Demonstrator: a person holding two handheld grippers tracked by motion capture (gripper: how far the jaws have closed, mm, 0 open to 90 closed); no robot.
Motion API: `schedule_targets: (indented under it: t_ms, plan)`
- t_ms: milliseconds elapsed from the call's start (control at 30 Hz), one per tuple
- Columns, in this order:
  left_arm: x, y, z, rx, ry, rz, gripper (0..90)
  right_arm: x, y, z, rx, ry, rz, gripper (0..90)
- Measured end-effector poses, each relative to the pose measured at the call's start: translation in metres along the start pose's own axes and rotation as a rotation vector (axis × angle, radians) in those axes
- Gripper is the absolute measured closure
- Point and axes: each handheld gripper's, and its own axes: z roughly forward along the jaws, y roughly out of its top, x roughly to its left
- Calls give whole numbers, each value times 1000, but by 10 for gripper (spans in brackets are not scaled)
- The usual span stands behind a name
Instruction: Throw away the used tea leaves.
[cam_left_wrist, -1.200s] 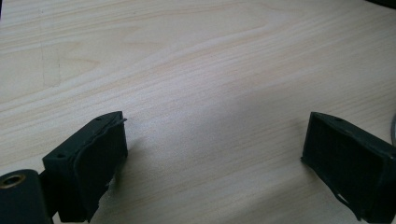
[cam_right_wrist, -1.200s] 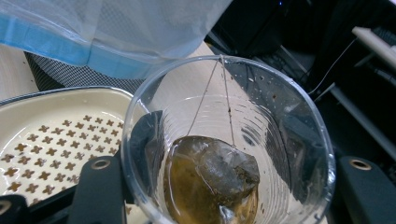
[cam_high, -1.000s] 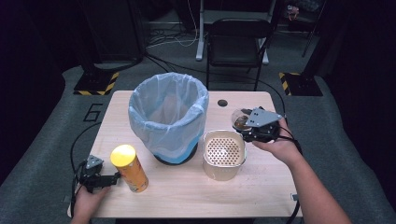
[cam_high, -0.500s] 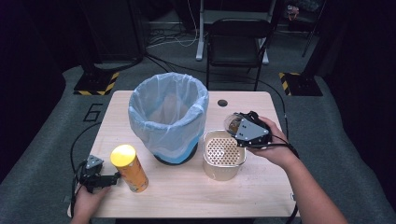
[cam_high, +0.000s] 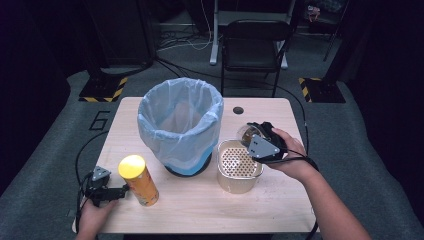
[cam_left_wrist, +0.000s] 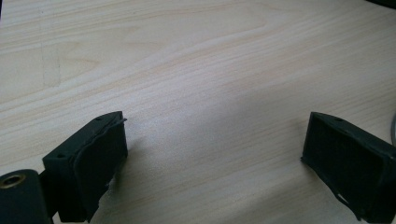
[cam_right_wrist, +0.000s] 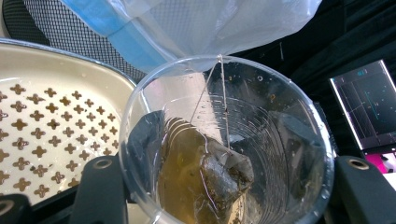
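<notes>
Right gripper (cam_high: 248, 136) clamped around tilted clear cup (cam_right_wrist: 226, 140) of tea.

The right tool (cam_high: 250, 136) has carried the clear cup (cam_right_wrist: 224, 140) leftward toward the strainer basket (cam_high: 239, 172).

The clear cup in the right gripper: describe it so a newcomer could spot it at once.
Start at the blue-lined bin mid-table, then move right to the cream perforated strainer basket. Just above its far right rim, the right gripper clamps a clear plastic cup, tipped toward the basket. It alone is see-through, holding amber liquid and a used tea bag on a string.
</notes>
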Motion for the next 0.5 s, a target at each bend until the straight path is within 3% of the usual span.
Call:
schedule_targets:
  t_ms: [500]
  plan:
    - [0,0,-1,7,-4,1,61,5,-2,5,27,-2,-50,387]
